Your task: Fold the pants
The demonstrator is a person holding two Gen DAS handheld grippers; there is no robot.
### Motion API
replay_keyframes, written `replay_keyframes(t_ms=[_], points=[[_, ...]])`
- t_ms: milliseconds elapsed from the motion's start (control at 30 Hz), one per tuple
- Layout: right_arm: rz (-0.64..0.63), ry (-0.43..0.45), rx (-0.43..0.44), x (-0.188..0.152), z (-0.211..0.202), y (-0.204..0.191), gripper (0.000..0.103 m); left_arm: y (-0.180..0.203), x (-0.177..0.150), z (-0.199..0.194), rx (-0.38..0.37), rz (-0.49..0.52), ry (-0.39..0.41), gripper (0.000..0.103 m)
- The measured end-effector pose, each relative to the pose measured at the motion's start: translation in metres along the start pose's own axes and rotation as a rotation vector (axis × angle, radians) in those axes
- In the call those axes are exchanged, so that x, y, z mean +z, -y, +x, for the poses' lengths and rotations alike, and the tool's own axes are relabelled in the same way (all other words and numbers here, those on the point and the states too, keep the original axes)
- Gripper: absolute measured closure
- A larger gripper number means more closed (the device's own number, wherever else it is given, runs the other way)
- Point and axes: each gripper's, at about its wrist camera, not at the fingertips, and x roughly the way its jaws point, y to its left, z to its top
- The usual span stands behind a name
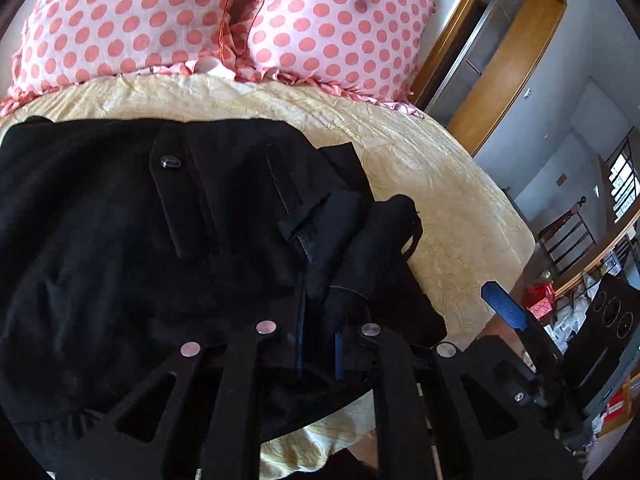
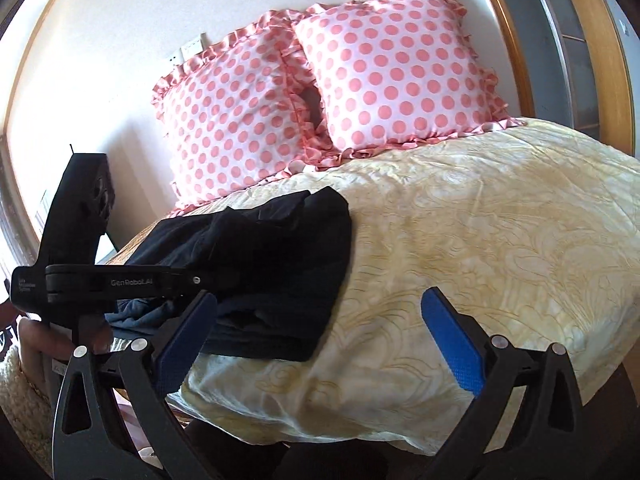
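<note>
Black pants (image 1: 160,220) with a dark button (image 1: 170,161) lie spread over the yellow bedspread. My left gripper (image 1: 338,304) is shut on a bunched fold of them, and the cloth hides its fingertips. In the right wrist view the pants (image 2: 272,260) form a folded heap at the bed's left side, with the left gripper's body (image 2: 100,280) reaching into them. My right gripper (image 2: 320,300) stands wide open over the bed's near edge, just right of the heap, with nothing pressed between its blue pads (image 2: 452,344). One of its blue pads (image 1: 504,304) shows in the left wrist view.
Two pink polka-dot pillows (image 2: 392,72) lean at the head of the bed. The yellow bedspread (image 2: 500,220) is bare to the right of the pants. A wooden-framed wardrobe (image 1: 500,52) stands beyond the bed, with a chair and clutter (image 1: 600,300) further off.
</note>
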Motion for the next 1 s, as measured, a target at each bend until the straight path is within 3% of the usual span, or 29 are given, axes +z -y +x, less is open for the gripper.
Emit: replay_keyframes(t_ms=[100,200,267,367,467,600,800,867,900,933,1000], points=[[0.007,0.006,-0.016,0.001,-0.002,0.009,0.001,-0.004,0.022,-0.021,-0.039,-0.053,0.057,0.094],[0.02,0.017,-0.01,0.003,-0.003,0.012,0.001,0.01,0.038,-0.049,-0.024,-0.027,0.17,0.094],[0.019,0.02,-0.016,0.002,-0.003,0.013,0.001,0.022,0.039,-0.058,-0.053,-0.01,0.215,0.094],[0.03,0.008,-0.034,-0.001,-0.001,0.018,0.001,0.041,0.025,-0.038,-0.052,0.082,0.146,0.093],[0.05,0.008,-0.047,-0.001,-0.001,0.023,0.001,0.039,0.008,-0.004,-0.06,0.067,0.034,0.093],[0.037,0.031,-0.068,0.002,-0.006,0.023,0.001,0.044,-0.005,-0.005,-0.045,0.105,0.083,0.093],[0.046,0.055,-0.079,0.006,-0.011,0.021,0.001,0.045,-0.021,0.001,-0.025,0.142,0.093,0.087],[0.03,0.069,-0.088,0.009,-0.016,0.018,0.001,0.048,-0.024,-0.007,-0.042,0.173,0.098,0.069],[0.025,0.081,-0.087,0.012,-0.019,0.017,0.001,0.05,-0.027,-0.014,-0.069,0.186,0.096,0.036],[0.035,0.106,-0.062,0.015,-0.024,0.018,0.001,0.049,-0.03,-0.023,-0.035,0.174,0.117,0.017],[0.02,0.139,-0.089,0.024,-0.032,0.014,0.001,0.043,-0.036,-0.044,-0.113,0.178,0.156,0.004]])
